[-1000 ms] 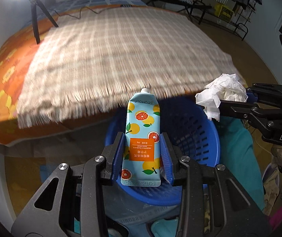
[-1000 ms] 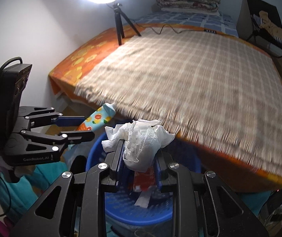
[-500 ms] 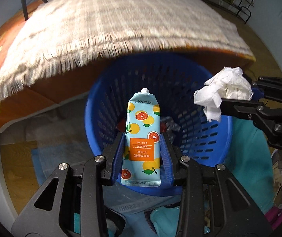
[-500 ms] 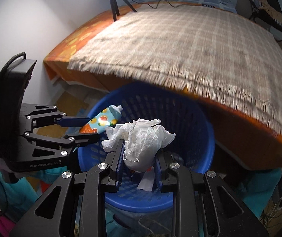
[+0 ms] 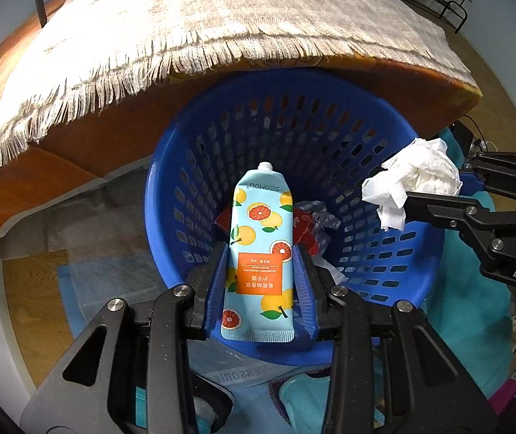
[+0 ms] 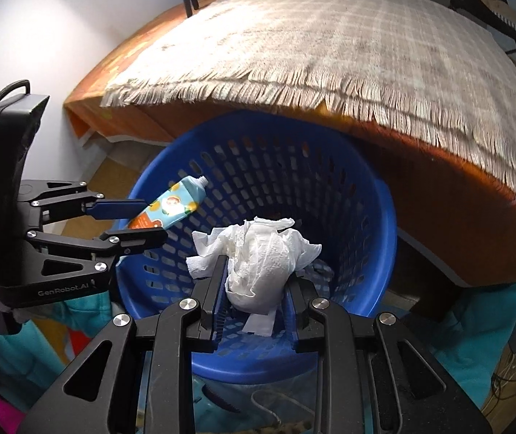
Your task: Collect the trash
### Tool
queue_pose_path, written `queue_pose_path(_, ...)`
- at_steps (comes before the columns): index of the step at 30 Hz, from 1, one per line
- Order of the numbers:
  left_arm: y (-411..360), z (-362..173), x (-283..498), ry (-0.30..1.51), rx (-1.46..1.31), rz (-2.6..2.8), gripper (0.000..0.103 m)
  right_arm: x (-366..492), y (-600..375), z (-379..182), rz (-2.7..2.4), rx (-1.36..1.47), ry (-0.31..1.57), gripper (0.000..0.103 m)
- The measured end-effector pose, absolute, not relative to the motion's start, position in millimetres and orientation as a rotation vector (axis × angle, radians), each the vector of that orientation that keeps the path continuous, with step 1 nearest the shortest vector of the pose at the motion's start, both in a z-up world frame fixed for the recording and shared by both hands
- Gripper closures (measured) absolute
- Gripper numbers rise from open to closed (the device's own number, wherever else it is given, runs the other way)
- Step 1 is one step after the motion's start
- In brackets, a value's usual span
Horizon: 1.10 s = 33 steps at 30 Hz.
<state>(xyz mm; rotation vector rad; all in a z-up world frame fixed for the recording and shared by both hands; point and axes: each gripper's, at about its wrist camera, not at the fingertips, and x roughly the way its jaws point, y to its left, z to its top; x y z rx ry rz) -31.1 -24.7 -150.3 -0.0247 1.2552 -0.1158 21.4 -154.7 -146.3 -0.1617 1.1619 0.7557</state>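
Both wrist cameras look steeply down, close above the round blue perforated plastic basket [image 5: 171, 195] [image 6: 381, 224]; both share it and the fringed checked blanket [image 5: 193, 29] [image 6: 330, 50].

Perforated glossy plastic basket [image 5: 395, 253]; crumpled paper tissue [image 6: 269, 256]; fringed cloth blanket [image 5: 185, 11]

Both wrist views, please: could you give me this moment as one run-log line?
left tongs: shut on hand cream tube | right tongs: shut on crumpled tissue | both over blue basket | nothing released
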Motion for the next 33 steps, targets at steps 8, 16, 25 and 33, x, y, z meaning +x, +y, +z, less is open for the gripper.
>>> queue_pose_path(8, -28, -155, -28, 1.271, -0.023, -0.103, 0.067, 23, -153, -154, 0.734, -0.154, 1.184, 0.074)
queue_pose_path(16, -27, -160, -27, 1.284, -0.012, -0.079, 0.053, 24, -158, -157, 0.706, -0.147, 1.193, 0.05)
queue_pose_path(25, -26, -154, -29, 1.262, 0.003, -0.054, 0.043, 23, -163, -159, 0.67, -0.148, 1.214, 0.049)
queue_pose_path(33, -26, -136, -30, 1.224, -0.005, -0.045, 0.043, 25, -170, -149, 0.644, -0.13, 1.2, 0.045)
